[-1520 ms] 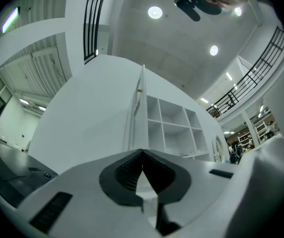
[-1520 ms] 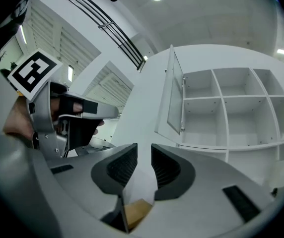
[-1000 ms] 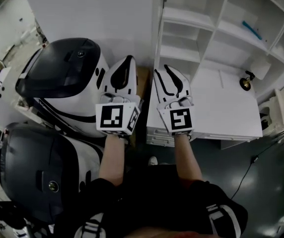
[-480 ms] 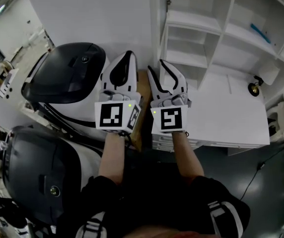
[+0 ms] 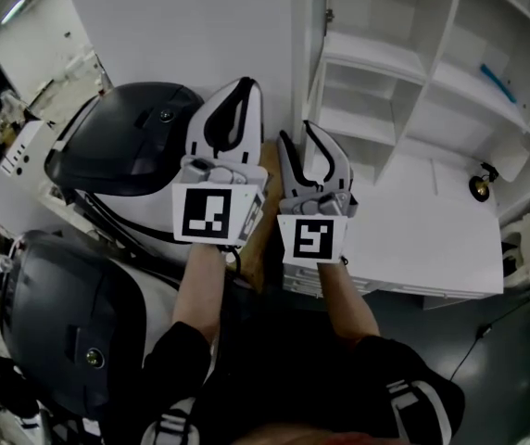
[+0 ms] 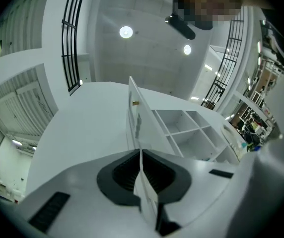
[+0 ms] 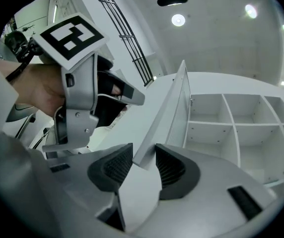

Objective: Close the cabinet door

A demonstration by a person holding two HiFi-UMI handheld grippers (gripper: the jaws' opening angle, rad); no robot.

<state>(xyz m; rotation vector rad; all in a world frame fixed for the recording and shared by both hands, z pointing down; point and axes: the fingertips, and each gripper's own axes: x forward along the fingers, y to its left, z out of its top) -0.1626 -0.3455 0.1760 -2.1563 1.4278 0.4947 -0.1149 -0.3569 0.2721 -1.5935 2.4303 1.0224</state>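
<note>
Before white shelving [image 7: 231, 123], cabinet door [image 7: 167, 113] sits inside wide right claw [image 7: 143, 157]; left claw [image 6: 139, 170] closed.

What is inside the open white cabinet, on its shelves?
Inside the cabinet are white shelves and dividers. One small blue object lies on an upper shelf at the right. Other compartments look bare. Corners behind dividers are hidden.

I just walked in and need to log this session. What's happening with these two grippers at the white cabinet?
A person holds a gripper in each hand before a white cabinet whose door stands open, edge toward them. The right gripper has its jaws open with the door's edge between them, pads not pressing on it. The left gripper sits beside it, jaws together, holding nothing. The door is not yet closed.
</note>
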